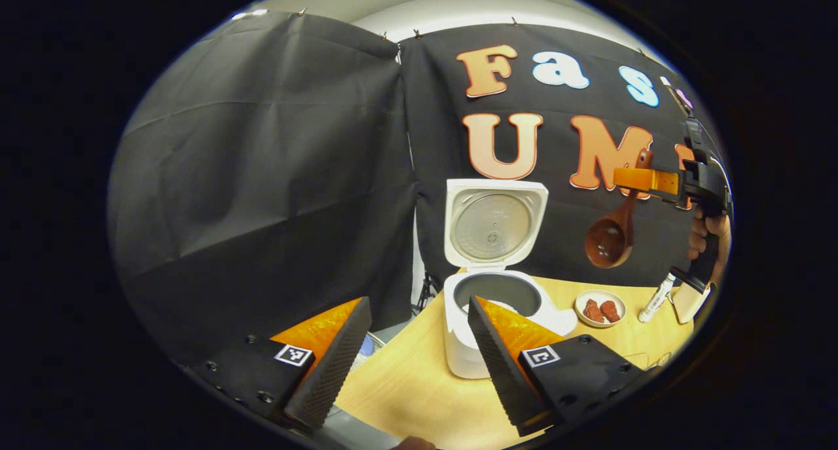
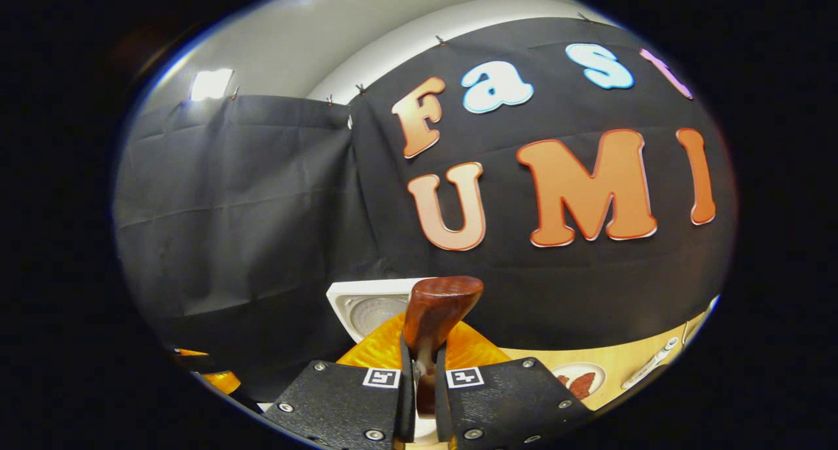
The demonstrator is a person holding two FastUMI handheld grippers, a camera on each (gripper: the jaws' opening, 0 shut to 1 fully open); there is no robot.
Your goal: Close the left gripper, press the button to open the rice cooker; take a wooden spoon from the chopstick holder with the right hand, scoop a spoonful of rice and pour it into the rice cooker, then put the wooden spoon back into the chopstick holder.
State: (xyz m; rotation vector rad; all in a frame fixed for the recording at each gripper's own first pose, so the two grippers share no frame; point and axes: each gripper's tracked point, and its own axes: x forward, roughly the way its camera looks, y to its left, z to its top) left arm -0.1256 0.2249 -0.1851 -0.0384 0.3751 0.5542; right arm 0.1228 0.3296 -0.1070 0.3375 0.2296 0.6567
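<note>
- My left gripper [image 1: 419, 355] is open, with a wide gap between its two fingers, and it holds nothing
- In the left gripper view the rice cooker [image 1: 488, 306] stands on the wooden table [image 1: 419, 384], just beyond my left fingertips; its lid [image 1: 494, 222] is up and the grey inner pot [image 1: 497, 291] shows
- My right gripper [image 2: 419, 384] is closed on the handle of the wooden spoon [image 2: 437, 312]; both fingers press on it, and the handle end stands up above the fingertips
- In the left gripper view this right gripper [image 1: 645, 180] is high at the right, above the table, held by my hand [image 1: 710, 234]; the wooden spoon [image 1: 612, 234] hangs from it with the bowl down, to the right of the open lid and apart from it
- On the table at the far right, below the spoon, lies a small dish [image 1: 600, 308] with two red-brown pieces, and just beside it a white marker [image 1: 656, 298]
- I cannot tell where the chopstick holder is
</note>
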